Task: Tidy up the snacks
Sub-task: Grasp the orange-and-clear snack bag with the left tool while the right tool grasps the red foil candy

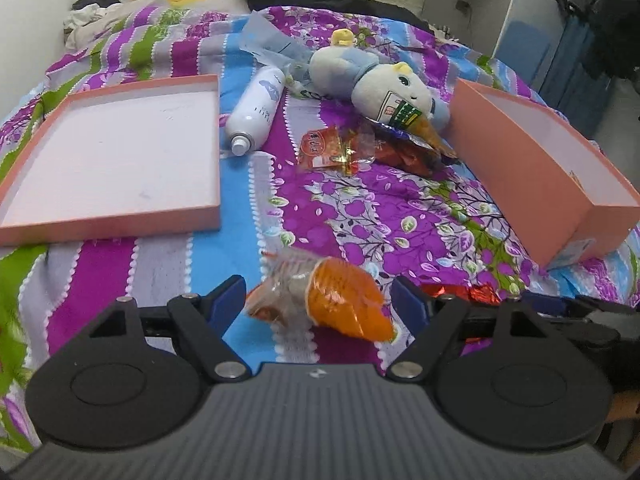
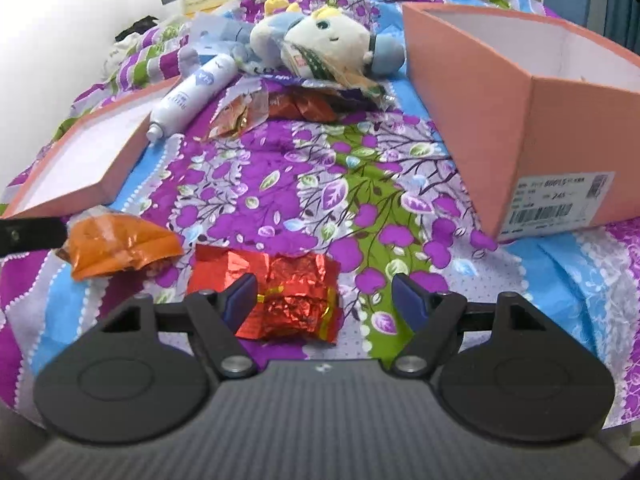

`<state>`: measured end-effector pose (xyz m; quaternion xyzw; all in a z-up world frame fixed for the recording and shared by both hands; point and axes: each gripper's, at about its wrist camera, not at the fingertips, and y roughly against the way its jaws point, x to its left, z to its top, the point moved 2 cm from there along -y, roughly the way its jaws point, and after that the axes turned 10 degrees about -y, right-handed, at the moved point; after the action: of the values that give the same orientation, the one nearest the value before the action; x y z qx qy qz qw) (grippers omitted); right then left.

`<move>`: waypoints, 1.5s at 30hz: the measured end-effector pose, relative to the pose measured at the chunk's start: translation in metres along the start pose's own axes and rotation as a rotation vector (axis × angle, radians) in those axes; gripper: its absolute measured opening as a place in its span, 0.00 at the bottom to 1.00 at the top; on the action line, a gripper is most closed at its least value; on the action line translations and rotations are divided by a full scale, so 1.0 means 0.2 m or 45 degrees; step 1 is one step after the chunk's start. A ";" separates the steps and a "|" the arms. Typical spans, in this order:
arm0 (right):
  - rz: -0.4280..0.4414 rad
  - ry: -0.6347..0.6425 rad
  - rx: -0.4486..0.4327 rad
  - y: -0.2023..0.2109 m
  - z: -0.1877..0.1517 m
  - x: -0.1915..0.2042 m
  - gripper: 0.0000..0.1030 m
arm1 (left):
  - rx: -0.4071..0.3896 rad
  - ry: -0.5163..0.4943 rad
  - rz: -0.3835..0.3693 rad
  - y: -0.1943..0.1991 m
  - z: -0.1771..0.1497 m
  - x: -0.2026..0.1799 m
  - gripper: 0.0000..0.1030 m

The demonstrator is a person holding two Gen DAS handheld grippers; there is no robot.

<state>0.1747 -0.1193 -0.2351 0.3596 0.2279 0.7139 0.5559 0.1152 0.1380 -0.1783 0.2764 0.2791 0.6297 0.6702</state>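
- Both grippers sit low over the bed [image 1: 248, 216], pointing down and forward at the floral quilt.
- Left gripper [image 1: 318, 300]: jaws wide, pads clear of the orange snack packet [image 1: 344, 300] lying between them on the quilt. Nothing held.
- Right gripper [image 2: 324, 300]: jaws wide too. The red foil snack [image 2: 288, 296] lies between them, close to the left pad — I can't tell if it touches. Not gripped.
- The two snacks lie just beside each other; in the left view the red foil peeks out behind the right finger.
- More snacks further up the bed: a red-and-clear wrapper [image 1: 320, 148] and a darker orange-red pack [image 1: 404, 152], bunched against the plush toy [image 1: 384, 80].
- Pink box [image 2: 500, 132] stands open on the right, label end toward me. Its lid [image 1: 120, 152] lies upturned on the left. Both look empty from what I can see, so either could be the drop target — I'd bet on the deep box.
- White spray bottle [image 1: 256, 108] lies on its side by the lid; not a snack, so I'd leave it.
- My read: early in the task, no snack boxed yet.
- Risk: crinkly foil, soft quilt — pads may snag fabric or slip off the wrapper.
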 end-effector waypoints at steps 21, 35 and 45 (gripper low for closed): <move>0.052 0.186 0.090 -0.01 -0.02 0.09 0.37 | 0.069 0.083 0.045 -0.18 -0.06 -0.02 0.61; 0.059 0.125 0.042 0.11 0.04 0.02 0.24 | 0.094 0.223 0.092 -0.07 -0.10 -0.12 0.44; 0.073 0.071 0.137 0.05 -0.03 -0.07 0.23 | 0.152 0.213 0.104 -0.14 -0.11 -0.14 0.55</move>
<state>0.1654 -0.1352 -0.2362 0.3754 0.2709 0.7260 0.5085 0.1163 0.1097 -0.2127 0.2737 0.3595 0.6597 0.6006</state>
